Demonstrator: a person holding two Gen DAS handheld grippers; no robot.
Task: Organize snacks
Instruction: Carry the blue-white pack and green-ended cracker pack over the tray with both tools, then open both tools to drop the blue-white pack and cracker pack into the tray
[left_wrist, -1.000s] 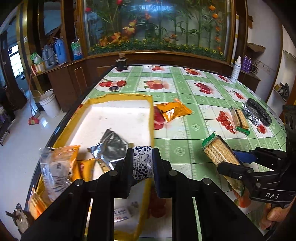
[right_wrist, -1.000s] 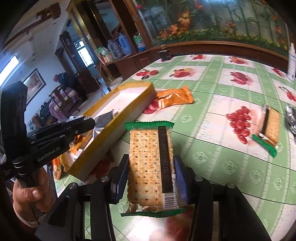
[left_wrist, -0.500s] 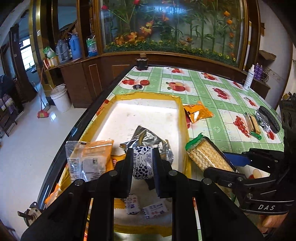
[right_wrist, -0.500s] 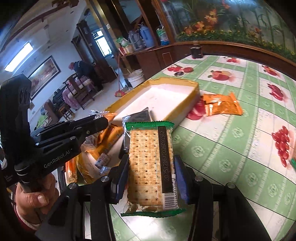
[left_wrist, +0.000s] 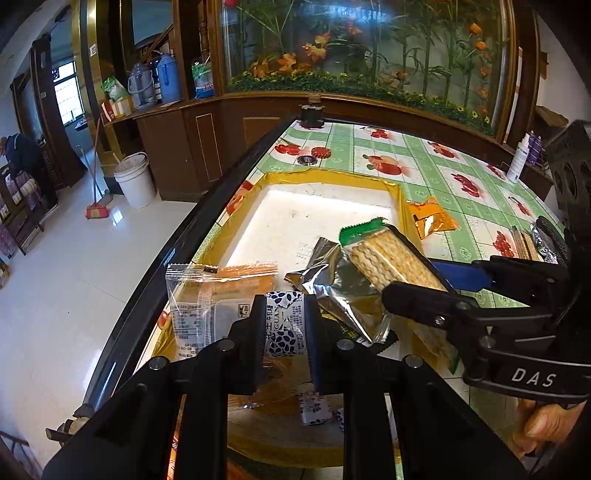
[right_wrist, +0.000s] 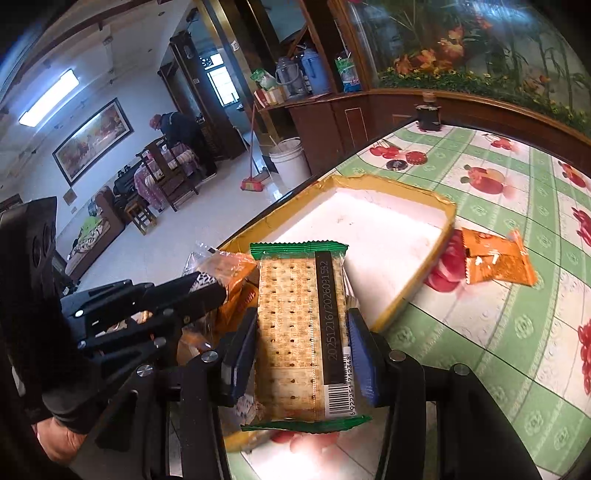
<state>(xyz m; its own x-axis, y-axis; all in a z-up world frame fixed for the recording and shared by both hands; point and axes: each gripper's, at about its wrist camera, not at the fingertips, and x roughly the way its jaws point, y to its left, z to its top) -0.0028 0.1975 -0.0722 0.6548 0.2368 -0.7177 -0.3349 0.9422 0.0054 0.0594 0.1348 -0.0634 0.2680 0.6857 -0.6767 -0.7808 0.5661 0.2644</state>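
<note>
My left gripper is shut on a small blue-and-white candy packet and holds it over the near end of the yellow-rimmed white tray. My right gripper is shut on a green-edged cracker pack, held over the tray's near right rim; the pack also shows in the left wrist view. In the tray lie a silver foil pack, a clear orange packet and small candies.
An orange snack bag lies on the green fruit-print tablecloth just right of the tray. More cracker and foil packs lie at the far right. The table's dark left edge drops to the floor.
Both grippers have moved left over the tray's near end with their packets still held. The cracker pack now hangs above the silver foil pack and the tray's right rim.
</note>
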